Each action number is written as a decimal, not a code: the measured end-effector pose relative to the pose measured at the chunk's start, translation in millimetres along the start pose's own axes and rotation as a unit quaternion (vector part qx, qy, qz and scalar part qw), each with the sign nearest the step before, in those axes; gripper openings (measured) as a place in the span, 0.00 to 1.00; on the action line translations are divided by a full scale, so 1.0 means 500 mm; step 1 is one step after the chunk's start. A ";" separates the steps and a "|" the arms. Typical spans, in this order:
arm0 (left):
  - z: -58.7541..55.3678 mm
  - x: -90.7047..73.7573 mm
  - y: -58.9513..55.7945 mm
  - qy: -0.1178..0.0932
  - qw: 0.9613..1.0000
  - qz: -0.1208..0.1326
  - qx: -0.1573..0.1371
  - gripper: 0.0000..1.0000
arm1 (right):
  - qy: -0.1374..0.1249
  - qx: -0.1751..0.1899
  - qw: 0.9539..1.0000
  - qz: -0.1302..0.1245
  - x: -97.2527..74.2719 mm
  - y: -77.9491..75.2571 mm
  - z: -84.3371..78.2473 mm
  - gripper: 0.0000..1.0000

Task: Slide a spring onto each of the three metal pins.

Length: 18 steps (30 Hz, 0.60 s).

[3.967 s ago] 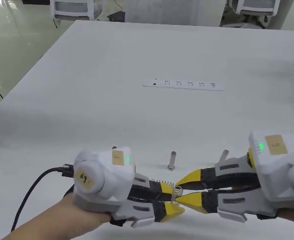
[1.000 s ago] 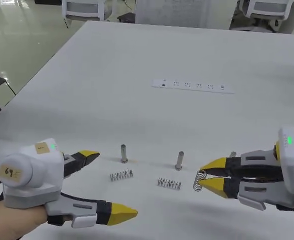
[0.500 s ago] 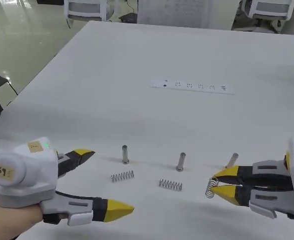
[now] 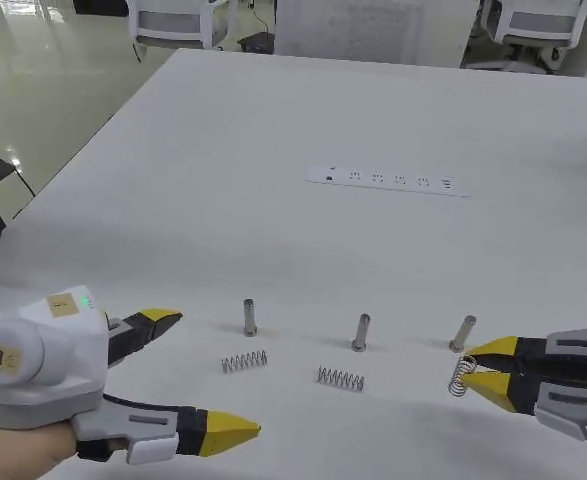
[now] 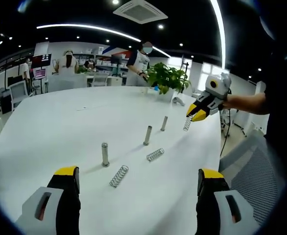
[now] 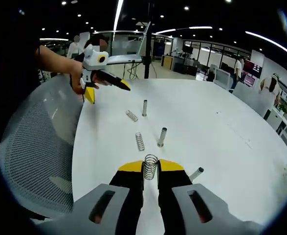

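Three metal pins stand upright in a row on the white table (image 4: 273,220): the left pin (image 4: 249,316), the middle pin (image 4: 362,332) and the right pin (image 4: 464,333). None carries a spring yet. Two springs lie flat just in front of the row, the first loose spring (image 4: 243,361) near the left pin and the second loose spring (image 4: 340,378) near the middle pin.

The right gripper (image 4: 471,367) has its yellow jaws pinched on the third spring (image 4: 460,375), held just beside the right pin and low against it; contact cannot be told. The left gripper (image 4: 211,373) hovers near the left end of the row, jaws spread wide and holding nothing.

Assessment: the step in hand is the first fitting, on the right pin. The next move calls for raising the third spring above the pin top, bringing its bore in line with the pin, lowering it over and then letting go. A slight misalignment would likely catch the coil on the pin's end.
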<state>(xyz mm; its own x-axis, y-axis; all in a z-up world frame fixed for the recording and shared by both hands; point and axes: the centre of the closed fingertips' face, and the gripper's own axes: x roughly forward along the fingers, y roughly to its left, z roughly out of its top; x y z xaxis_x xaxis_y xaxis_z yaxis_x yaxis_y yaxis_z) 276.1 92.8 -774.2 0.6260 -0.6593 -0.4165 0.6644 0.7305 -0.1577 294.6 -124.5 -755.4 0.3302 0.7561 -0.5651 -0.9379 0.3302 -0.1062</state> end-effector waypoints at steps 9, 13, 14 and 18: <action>-0.002 -0.003 0.003 0.002 1.000 0.002 0.000 0.98 | 0.000 0.011 1.000 -0.021 -0.005 -0.020 -0.011 0.07; -0.003 -0.003 0.004 0.002 1.000 0.002 -0.003 0.98 | -0.003 0.016 0.999 -0.036 -0.011 -0.042 -0.011 0.07; -0.002 -0.003 0.003 0.001 1.000 0.001 -0.005 0.98 | -0.005 0.019 0.999 -0.040 -0.013 -0.049 -0.010 0.07; 0.006 -0.004 0.004 -0.008 1.000 0.001 -0.011 0.98 | -0.010 0.025 0.998 -0.053 -0.020 -0.073 -0.006 0.07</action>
<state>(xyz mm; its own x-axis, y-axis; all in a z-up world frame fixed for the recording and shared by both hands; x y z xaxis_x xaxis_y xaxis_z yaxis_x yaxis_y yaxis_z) 277.2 94.8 -771.3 0.6346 -0.6600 -0.4022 0.6534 0.7360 -0.1769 325.3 -145.8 -748.5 0.4297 0.7269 -0.5357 -0.8915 0.4357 -0.1239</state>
